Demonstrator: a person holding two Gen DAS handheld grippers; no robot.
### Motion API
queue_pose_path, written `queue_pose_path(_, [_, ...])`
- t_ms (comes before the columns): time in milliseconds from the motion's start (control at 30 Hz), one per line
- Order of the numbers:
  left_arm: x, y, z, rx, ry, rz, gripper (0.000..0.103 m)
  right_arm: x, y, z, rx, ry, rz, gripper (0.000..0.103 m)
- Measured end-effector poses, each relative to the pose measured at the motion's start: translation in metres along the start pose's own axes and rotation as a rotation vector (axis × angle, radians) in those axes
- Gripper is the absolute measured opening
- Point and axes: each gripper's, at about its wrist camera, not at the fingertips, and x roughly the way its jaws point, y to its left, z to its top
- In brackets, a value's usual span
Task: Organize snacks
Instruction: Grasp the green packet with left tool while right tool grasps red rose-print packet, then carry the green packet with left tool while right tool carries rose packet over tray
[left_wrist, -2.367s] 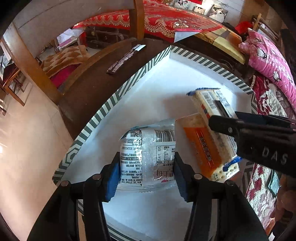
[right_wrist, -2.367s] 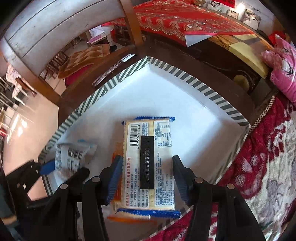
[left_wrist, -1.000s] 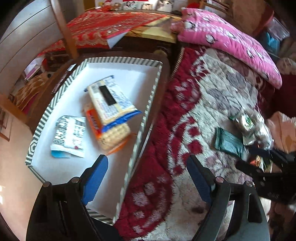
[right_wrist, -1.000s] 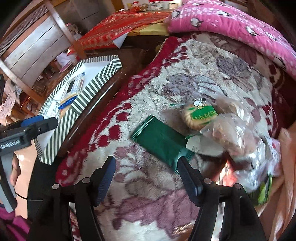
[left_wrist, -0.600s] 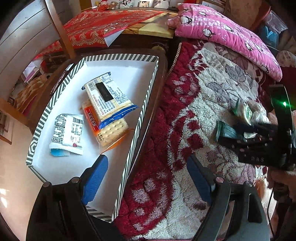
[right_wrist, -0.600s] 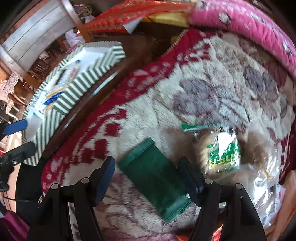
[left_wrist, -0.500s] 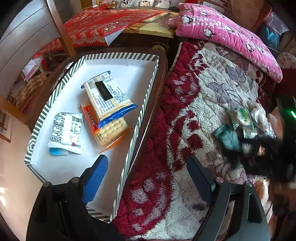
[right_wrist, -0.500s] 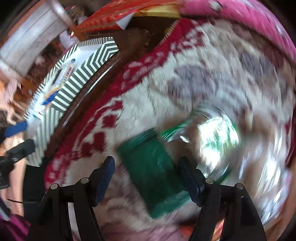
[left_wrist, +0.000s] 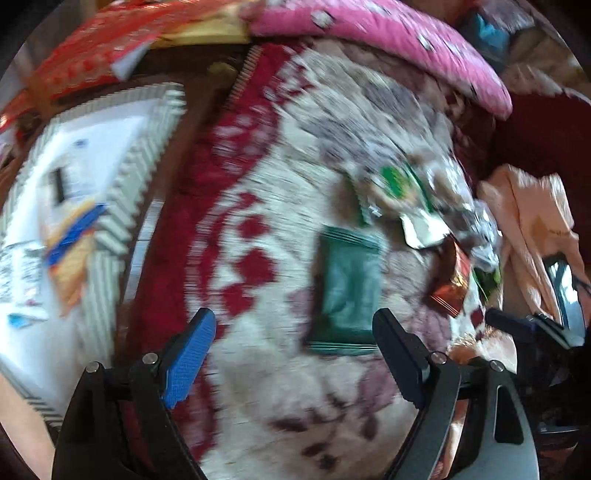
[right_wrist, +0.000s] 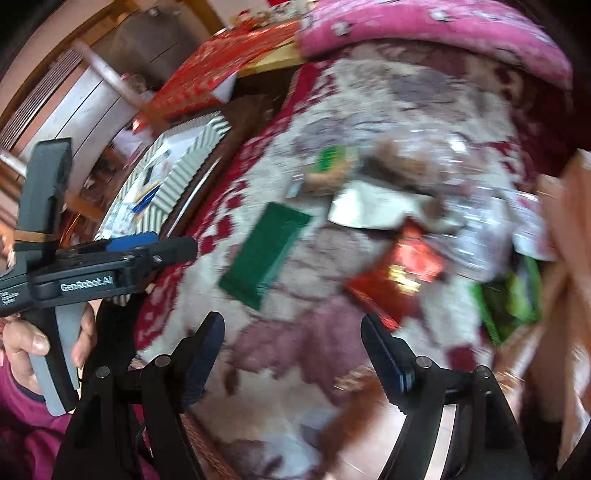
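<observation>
Left hand-held gripper (left_wrist: 291, 347) wide, empty (right (right_wrist: 291, 341) likewise), over green packet (left_wrist: 345, 291)

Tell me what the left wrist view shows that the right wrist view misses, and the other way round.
Only the left wrist view: the left claw from behind, open and empty, hanging over the dark green packet.

Only the right wrist view: the person's hand gripping the left claw's handle, seen from the side, and the right claw open with nothing between its pads.

Both: the green packet, the red packet, the striped tray with snacks in it, the patterned rug and the pink pillow. Both are blurred.
</observation>
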Motion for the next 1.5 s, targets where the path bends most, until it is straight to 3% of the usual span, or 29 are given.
queue_pose_path(233, [0.037, -0.037, 0.006, 0.074, 0.041, 0.041, 0.086, -0.021, -0.028, -0.001, 0.073, -0.057, -0.119, 0.081])
queue_pose_path(500, [0.045, -0.035, 0.009, 0.068, 0.035, 0.094, 0.086, 0.016, -0.045, 0.018, 0.224, -0.062, -0.11, 0.08])
queue_pose_path(633, [0.05, -0.032, 0.01, 0.06, 0.048, 0.101, 0.086, 0.038, -0.045, 0.028, 0.206, -0.029, -0.154, 0.063])
queue_pose_path(733, [0.053, -0.034, 0.012, 0.061, 0.062, 0.104, 0.085, 0.048, -0.048, 0.026, 0.181, -0.009, -0.188, 0.045])
queue_pose_path(767, [0.053, -0.035, 0.012, 0.064, 0.055, 0.103, 0.077, 0.047, -0.049, 0.024, 0.173, -0.013, -0.185, 0.038])
queue_pose_path(867, [0.052, -0.039, 0.011, 0.09, 0.027, 0.117, 0.053, 0.04, -0.056, 0.017, 0.174, -0.006, -0.157, 0.036])
queue_pose_path(933, [0.047, -0.041, 0.009, 0.118, 0.011, 0.102, 0.043, 0.036, -0.052, 0.013, 0.141, 0.0, -0.173, 0.036])
queue_pose_path(1233, [0.013, -0.015, -0.003, 0.065, -0.025, 0.029, 0.042, 0.012, -0.032, 0.004, 0.103, -0.037, -0.129, 0.036])
queue_pose_path(1500, [-0.018, -0.004, -0.003, 0.053, -0.095, 0.076, 0.042, 0.003, -0.002, 0.013, 0.053, -0.063, -0.098, 0.036])
